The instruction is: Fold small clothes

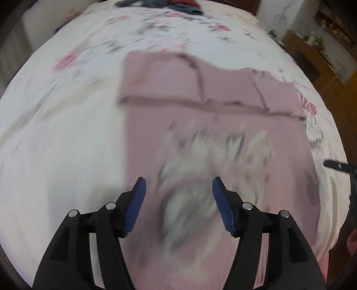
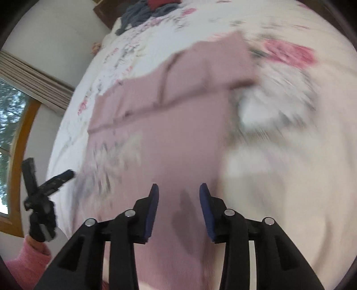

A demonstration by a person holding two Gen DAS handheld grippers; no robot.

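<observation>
On the bed (image 1: 55,133), with its white cover and pink flowers, I see a pink shirt (image 1: 169,89) lying flat. It sits near the middle of the bed, and its top part is folded over the rest. A pale, fuzzy print (image 1: 200,160) is on the front, but the blur hides what it shows.

I hold my left tool (image 1: 178,185) over the shirt. Its two blue pads (image 1: 138,205) are wide apart, and nothing is between them.

My right tool (image 2: 178,189) is over the shirt too, near its right side. Its pads are apart and it holds nothing.

From the right camera I can see the left tool off to the side, with a pink sleeve (image 2: 29,261) behind it.

Far up the bed lies a pile of dark clothes (image 2: 145,9), well apart from the shirt.
</observation>
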